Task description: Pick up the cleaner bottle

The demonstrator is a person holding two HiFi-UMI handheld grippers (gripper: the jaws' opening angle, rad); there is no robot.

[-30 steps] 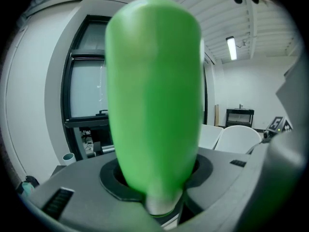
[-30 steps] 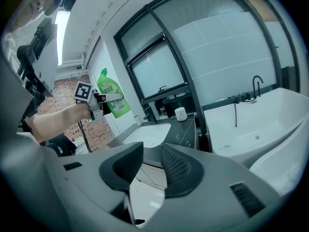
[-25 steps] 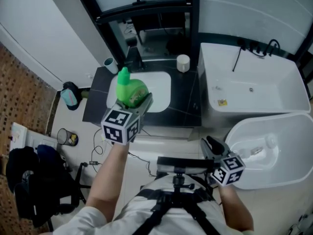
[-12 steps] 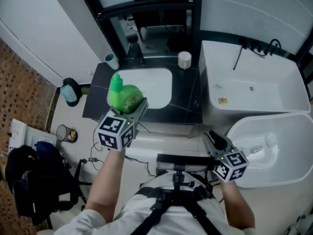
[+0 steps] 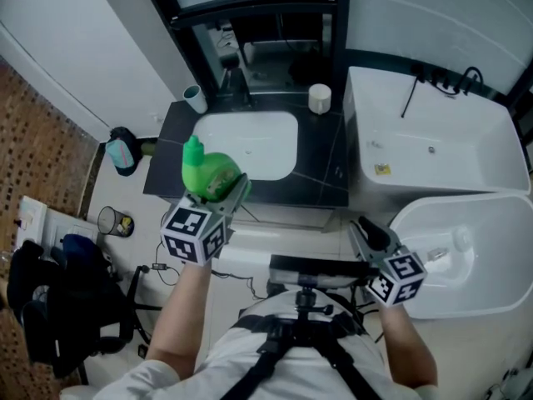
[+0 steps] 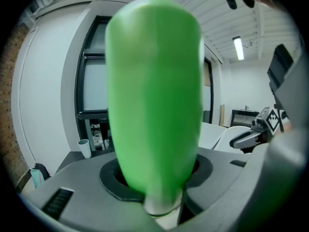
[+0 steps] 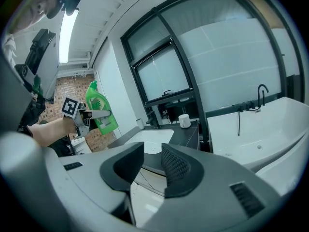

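Observation:
My left gripper [image 5: 223, 188] is shut on the green cleaner bottle [image 5: 209, 172], which hangs in the air over the front left corner of the dark counter [image 5: 321, 182]. In the left gripper view the bottle [image 6: 153, 95] fills the middle, clamped between the grey jaws. From the right gripper view the bottle [image 7: 100, 109] shows upright at the left, its green cap on top. My right gripper [image 5: 370, 235] hovers low at the right, near the white bathtub [image 5: 433, 152], open with nothing between its pads [image 7: 175, 164].
A white basin [image 5: 250, 144] is sunk in the counter, with a faucet [image 5: 243, 98] behind it, a white cup [image 5: 195, 99] at the back left and a white jar [image 5: 319, 98] at the back right. A second white tub [image 5: 491, 215] lies at the right. Bags and a small bin [image 5: 112, 222] sit on the floor at left.
My left gripper has carried the green bottle toward me and leftward, from above the basin to the counter's front left corner. The right gripper has stayed put.

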